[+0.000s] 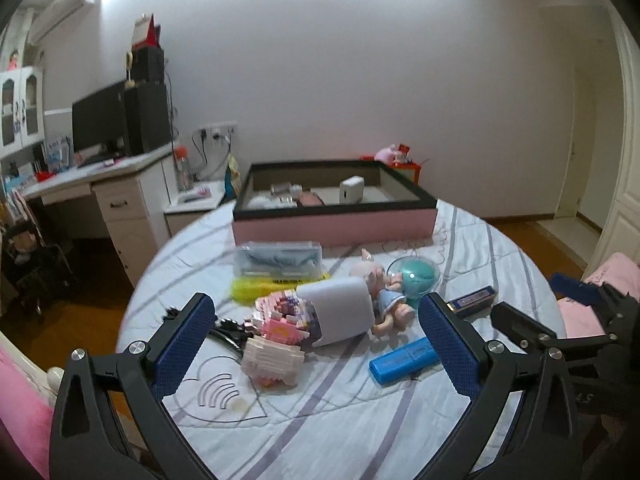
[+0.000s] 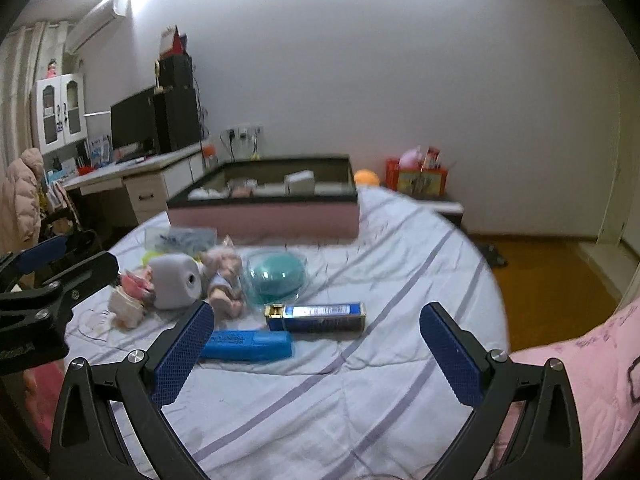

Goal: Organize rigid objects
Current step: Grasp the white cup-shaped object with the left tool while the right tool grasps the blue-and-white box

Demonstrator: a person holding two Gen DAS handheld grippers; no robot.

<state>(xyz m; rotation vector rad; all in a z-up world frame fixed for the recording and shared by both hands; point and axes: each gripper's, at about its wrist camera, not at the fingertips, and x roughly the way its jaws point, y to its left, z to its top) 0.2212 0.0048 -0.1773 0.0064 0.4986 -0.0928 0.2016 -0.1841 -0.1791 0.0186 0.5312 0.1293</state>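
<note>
Loose objects lie on the striped bedspread (image 1: 320,420): a grey rounded box (image 1: 340,312), a pink brick model (image 1: 280,332), a doll (image 1: 384,292), a teal dome (image 1: 416,276), a clear case (image 1: 280,260) on a yellow pack, a bright blue bar (image 1: 404,360) and a dark blue box (image 1: 472,300). My left gripper (image 1: 316,316) is open above the pile, empty. My right gripper (image 2: 316,324) is open, empty, over the dark blue box (image 2: 320,316) and the blue bar (image 2: 248,344). The grey box (image 2: 176,280) lies to the left.
A pink, black-rimmed storage box (image 1: 332,228) (image 2: 264,220) with a few items inside stands at the far side of the bed. A desk with monitor (image 1: 100,120) stands at left. A pink pillow (image 2: 580,380) lies at right. Wooden floor lies beyond the bed edge.
</note>
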